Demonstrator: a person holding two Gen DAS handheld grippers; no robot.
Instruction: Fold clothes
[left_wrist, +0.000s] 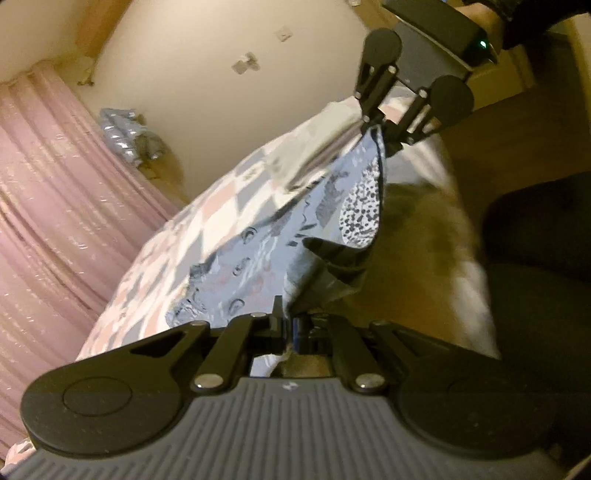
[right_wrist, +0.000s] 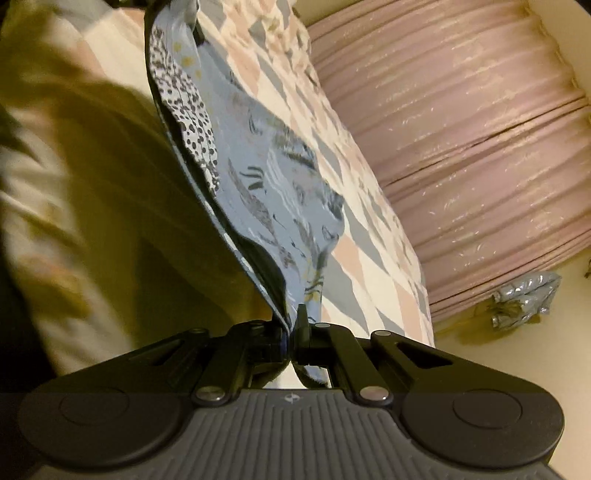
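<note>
Jaws of both grippers pinch blue patterned garment (left_wrist: 280, 254); its lower part is blurred.

Bedding under the patterned cloth (left_wrist: 258, 258) is just motion-blurred mush, and the hand (left_wrist: 480, 14) on the far gripper (left_wrist: 384, 122) gets chopped off up top.

1. A bed (left_wrist: 207, 221) with a checked cover of pink, grey and white patches fills the middle.
2. Pink pleated curtains (right_wrist: 461, 129) hang beyond it.
3. A cream wall (left_wrist: 207, 74) stands nearby, in warm, dim light.
</note>
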